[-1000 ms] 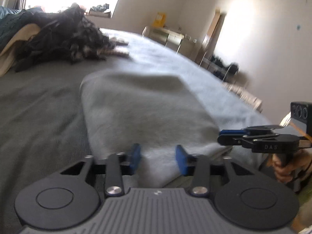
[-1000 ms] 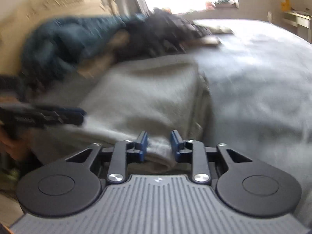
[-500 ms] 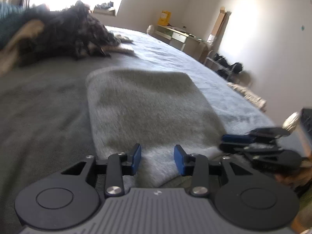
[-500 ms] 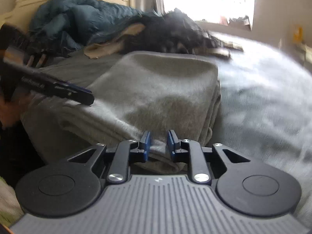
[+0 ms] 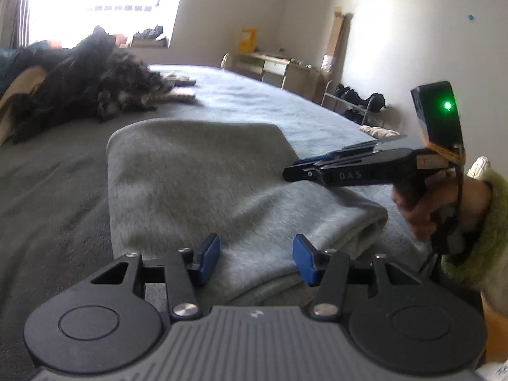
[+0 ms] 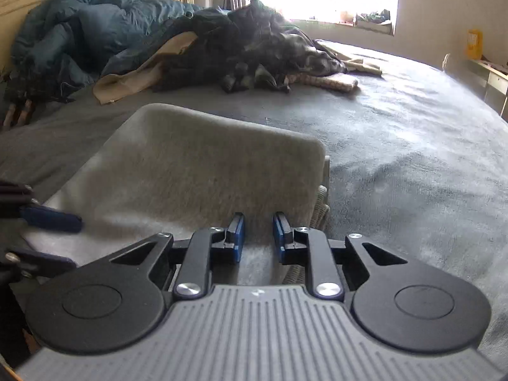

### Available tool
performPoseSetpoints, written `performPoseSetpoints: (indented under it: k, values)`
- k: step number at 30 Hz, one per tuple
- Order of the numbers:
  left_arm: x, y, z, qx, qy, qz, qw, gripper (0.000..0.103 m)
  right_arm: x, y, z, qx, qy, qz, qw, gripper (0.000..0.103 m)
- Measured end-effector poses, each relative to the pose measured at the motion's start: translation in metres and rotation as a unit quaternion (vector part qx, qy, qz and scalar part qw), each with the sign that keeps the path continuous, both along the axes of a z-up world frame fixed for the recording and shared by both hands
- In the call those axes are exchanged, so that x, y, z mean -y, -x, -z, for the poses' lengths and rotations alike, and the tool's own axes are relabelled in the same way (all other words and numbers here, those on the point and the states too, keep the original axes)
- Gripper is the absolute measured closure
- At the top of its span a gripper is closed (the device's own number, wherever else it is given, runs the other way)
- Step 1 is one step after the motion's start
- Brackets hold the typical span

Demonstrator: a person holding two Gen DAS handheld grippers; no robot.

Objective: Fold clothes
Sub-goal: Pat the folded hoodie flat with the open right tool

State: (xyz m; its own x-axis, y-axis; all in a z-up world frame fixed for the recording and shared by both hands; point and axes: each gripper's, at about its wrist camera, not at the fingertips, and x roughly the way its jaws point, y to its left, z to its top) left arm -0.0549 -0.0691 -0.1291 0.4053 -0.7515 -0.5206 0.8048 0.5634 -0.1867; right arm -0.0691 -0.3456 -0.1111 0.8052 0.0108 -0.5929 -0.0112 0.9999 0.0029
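- The folded grey fleece garment (image 5: 197, 171) lies on the dark grey bed (image 6: 412, 146), its near edge between the left tongs (image 5: 255, 262), whose jaws are opening off it; snagged cloth could drag the fold apart.
- The right tongs (image 6: 257, 238) stand narrowly spread over the garment's right corner, not clearly pinching; closing there could rumple the stacked layers.

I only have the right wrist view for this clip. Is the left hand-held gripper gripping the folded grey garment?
Observer: No. The left hand-held gripper has its jaws opening; the folded grey garment shows between the pads, unpinched.
Operator: How does the right one look from outside?
Observer: The right hand-held gripper is over the garment's right edge with nothing in it.
Operator: What is holding it?
Observer: A hand in a yellow-green sleeve.
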Motion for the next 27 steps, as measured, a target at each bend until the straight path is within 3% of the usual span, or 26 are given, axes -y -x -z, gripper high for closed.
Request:
performPoseSetpoints:
  k: [2,5,7,9,11,14,16,18,20,24,26,27]
  values:
    - [0.000,0.002,0.002,0.001,0.009,-0.005,0.9999,0.046,0.002,-0.006,-0.023,-0.009,-0.008,-0.001,1.000,0.084]
    - [0.000,0.003,0.005,0.001,0.019,-0.008,0.9998,0.045,0.001,-0.021,-0.049,0.021,-0.017,-0.014,1.000,0.084]
    - [-0.001,0.005,0.005,0.007,0.022,-0.007,0.9997,0.045,0.003,-0.041,-0.047,0.024,-0.005,-0.006,1.000,0.084]
    - [-0.002,0.004,0.005,0.008,0.030,-0.005,0.9995,0.045,0.008,-0.062,-0.021,-0.014,0.006,0.017,1.000,0.086]
    - [-0.003,0.004,0.005,0.005,0.035,-0.006,0.9993,0.045,0.018,-0.076,-0.003,-0.039,-0.015,0.028,0.999,0.086]
    - [-0.005,0.005,0.006,0.011,0.038,-0.001,0.9992,0.045,-0.002,-0.072,-0.034,-0.027,0.032,0.027,0.999,0.083]
    - [-0.007,0.006,0.008,0.016,0.042,0.002,0.9990,0.045,-0.021,-0.065,-0.056,0.002,0.039,-0.015,0.999,0.083]
    - [-0.008,0.007,0.009,0.015,0.046,0.001,0.9988,0.045,-0.040,-0.067,-0.074,0.017,0.001,-0.086,0.996,0.083]
    - [-0.008,0.008,0.010,0.016,0.049,-0.001,0.9987,0.045,-0.063,-0.079,-0.074,0.005,-0.020,-0.151,0.988,0.085]
    - [-0.007,0.011,0.013,0.028,0.049,-0.008,0.9984,0.045,-0.089,-0.122,-0.022,-0.067,0.023,-0.170,0.983,0.086]
    - [-0.007,0.009,0.013,0.022,0.051,-0.008,0.9984,0.045,-0.085,-0.130,-0.014,-0.070,0.007,-0.171,0.983,0.086]
    - [-0.008,0.008,0.012,0.018,0.056,-0.006,0.9983,0.045,-0.084,-0.127,-0.023,-0.069,0.004,-0.167,0.984,0.087]
